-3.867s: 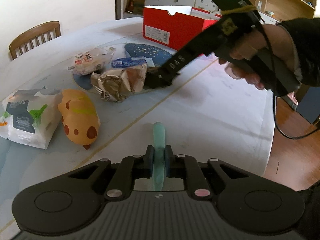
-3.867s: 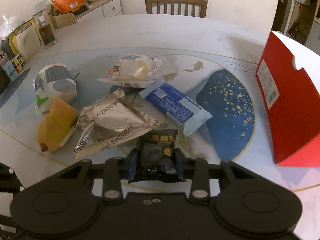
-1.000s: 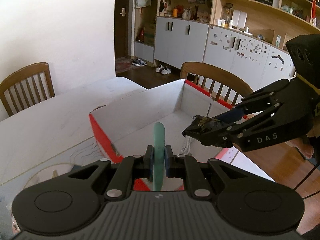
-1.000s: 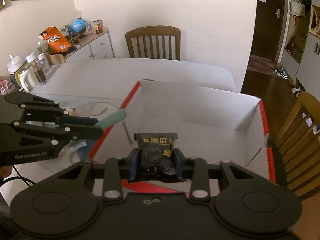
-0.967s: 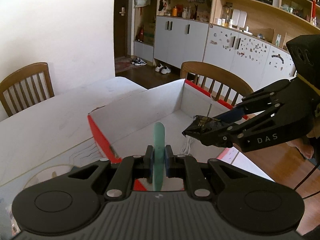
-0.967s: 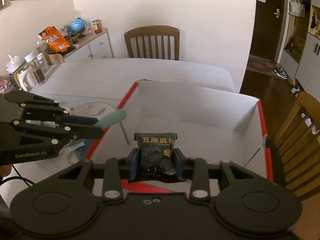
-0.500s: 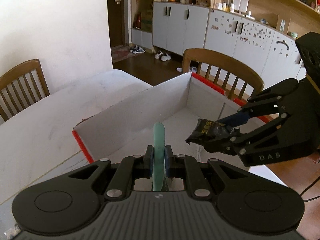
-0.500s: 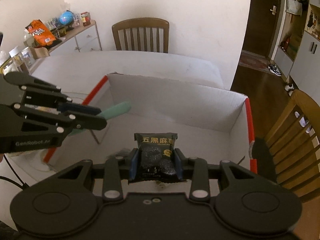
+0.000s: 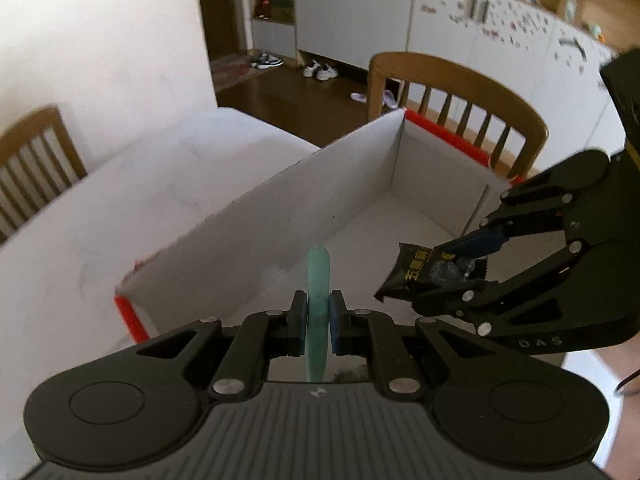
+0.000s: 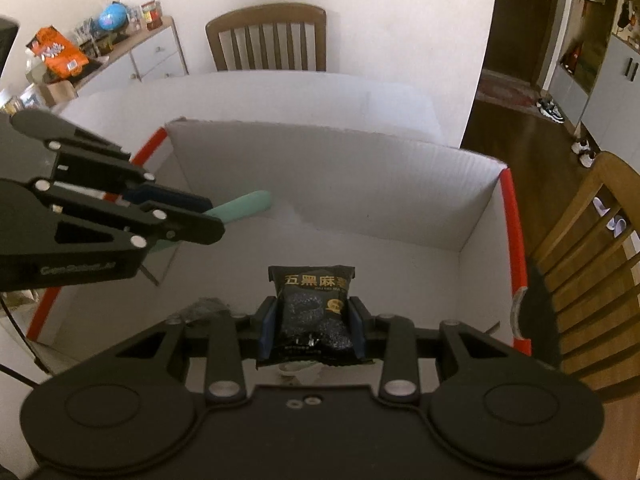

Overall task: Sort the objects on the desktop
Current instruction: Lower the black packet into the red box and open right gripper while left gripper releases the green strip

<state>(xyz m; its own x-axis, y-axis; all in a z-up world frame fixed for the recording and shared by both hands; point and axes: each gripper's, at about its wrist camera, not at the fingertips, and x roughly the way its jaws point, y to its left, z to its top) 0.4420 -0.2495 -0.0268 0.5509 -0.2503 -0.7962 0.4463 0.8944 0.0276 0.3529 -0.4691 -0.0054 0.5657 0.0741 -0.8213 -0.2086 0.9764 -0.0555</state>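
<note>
Left wrist view: my left tongs [image 9: 318, 322] were clamped narrow on a thin mint-green strip [image 9: 318, 276], which stood edge-on and poked forward over the open red-edged box [image 9: 280, 200]. Compared with a second ago, the box had swung from far in the frame to directly under the strip, and its white floor now filled the middle ground. The right tongs [image 9: 436, 276] had come in from the right, gripping a black snack packet [image 9: 424, 270] above the box's near-right part. I judged both items to be at the drop point, with only release left for this pair.

Right wrist view: my right tongs [image 10: 312, 330] held the same black snack packet [image 10: 314, 304] upright between the pads. The box [image 10: 512, 216] lay below and ahead, closer than a second ago. The left tongs [image 10: 212, 222] reached in from the left, with the strip [image 10: 244, 206] pointing at the far wall of the box. A small dark object sat on the box floor near the left pad; I could not tell what it was.

Surroundings: pale counter [image 9: 140, 184], wooden chairs [image 10: 266, 38] at its far side and right, white cabinets, dark wood floor, shoes by the door.
</note>
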